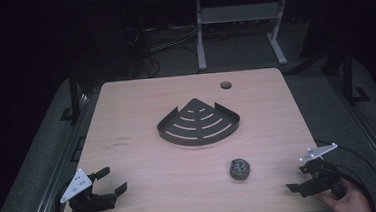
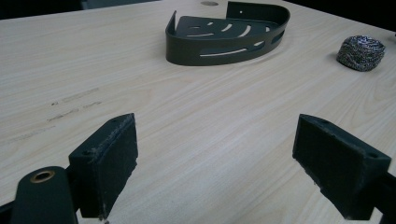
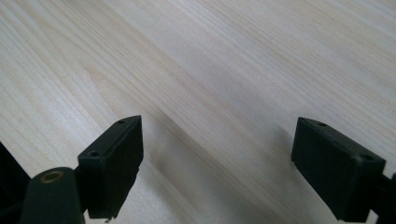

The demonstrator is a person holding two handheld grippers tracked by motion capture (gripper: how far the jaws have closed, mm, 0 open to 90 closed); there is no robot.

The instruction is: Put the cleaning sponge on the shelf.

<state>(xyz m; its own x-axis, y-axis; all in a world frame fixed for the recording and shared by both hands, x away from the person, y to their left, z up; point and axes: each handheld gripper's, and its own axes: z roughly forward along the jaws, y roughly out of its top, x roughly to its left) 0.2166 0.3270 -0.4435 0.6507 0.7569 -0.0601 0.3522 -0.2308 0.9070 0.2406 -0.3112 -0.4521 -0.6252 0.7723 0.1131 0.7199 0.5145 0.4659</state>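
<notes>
A dark metal corner shelf basket (image 1: 199, 124) with slotted floor lies in the middle of the wooden table (image 1: 145, 164). A grey steel-wool scrubber ball (image 1: 239, 169) rests in front of it, to the right. My left gripper (image 1: 112, 181) hovers at the near left corner, open and empty. My right gripper (image 1: 300, 177) sits at the near right edge, also open with nothing between its jaws. In the left gripper view the basket (image 2: 227, 35) and the scrubber ball (image 2: 361, 52) lie far beyond the wide-apart pads (image 2: 112, 158). The right gripper view has its pads (image 3: 114, 161) spread over bare wood.
A round cable hole (image 1: 225, 85) pierces the table near its far edge. Beyond the table stand a grey metal frame (image 1: 238, 27) and loose cables on a dark floor. Metal rails run along both sides of the table.
</notes>
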